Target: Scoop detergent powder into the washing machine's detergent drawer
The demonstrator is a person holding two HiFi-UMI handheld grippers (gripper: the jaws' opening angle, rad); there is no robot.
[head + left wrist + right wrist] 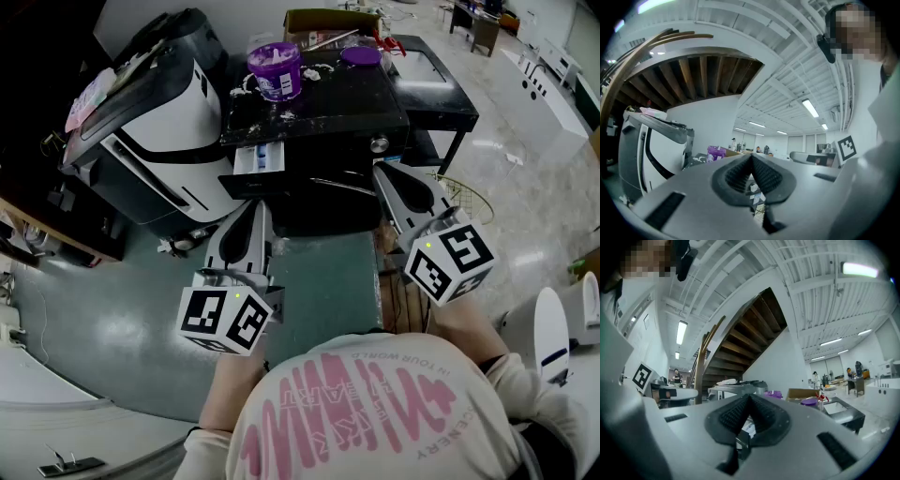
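Observation:
A purple detergent tub stands open on top of the black washing machine, with its purple lid lying to the right. The white detergent drawer is pulled out at the machine's front left. My left gripper hovers just below the drawer, level, jaws shut and empty. My right gripper sits at the machine's front right, also shut on nothing. The tub shows small in the left gripper view and in the right gripper view. No scoop is visible.
White powder is spilled around the tub on the machine top. A white and black appliance with a raised lid stands at the left. A black table sits to the right, and white units are at the lower right. A cardboard box sits behind.

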